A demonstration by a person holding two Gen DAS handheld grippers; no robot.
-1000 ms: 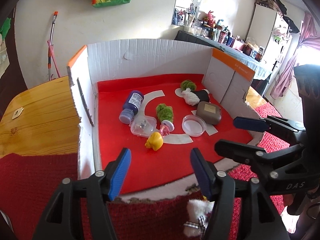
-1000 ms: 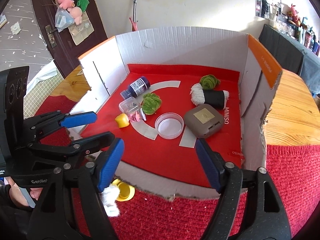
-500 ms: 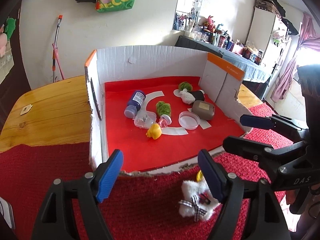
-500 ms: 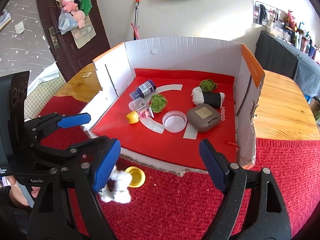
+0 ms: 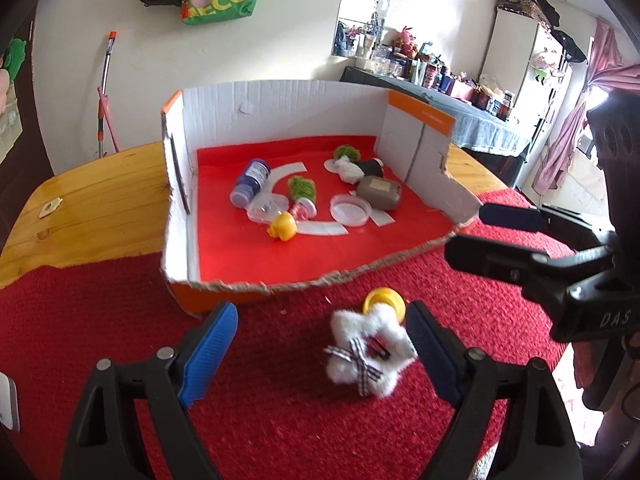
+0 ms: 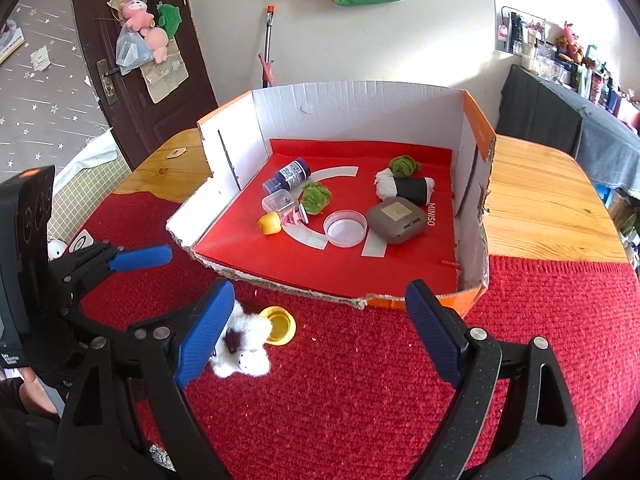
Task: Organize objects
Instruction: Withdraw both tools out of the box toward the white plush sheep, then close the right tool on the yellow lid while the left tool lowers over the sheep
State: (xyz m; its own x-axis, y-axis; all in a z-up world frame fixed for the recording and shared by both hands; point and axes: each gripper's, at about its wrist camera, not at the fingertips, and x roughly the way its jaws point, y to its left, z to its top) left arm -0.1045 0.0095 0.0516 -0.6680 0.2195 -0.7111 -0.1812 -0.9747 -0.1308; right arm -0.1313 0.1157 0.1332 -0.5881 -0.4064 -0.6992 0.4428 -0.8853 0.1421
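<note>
Jaws, left view: my left gripper (image 5: 320, 344) has just been widening and stands wide, nothing clamped. It has drawn back from the box (image 5: 280, 104); the plush (image 5: 366, 354) now lies between the jaws on the red mat (image 5: 280, 420), yellow lid (image 5: 384, 299) touching behind. Plush squat, no clear long axis.

Right view: right gripper (image 6: 320, 328) likewise just widened, empty; plush (image 6: 244, 344) beside its left jaw. Likely next pickup.

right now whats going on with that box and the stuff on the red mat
A person holds a claw in each hand, sorting small things into a cardboard box. Both the left claw and the right claw have just been opening and grip nothing. A bottle, a brown case and other bits lie inside the box; a white plush toy and a yellow cap lie outside on the red mat.
</note>
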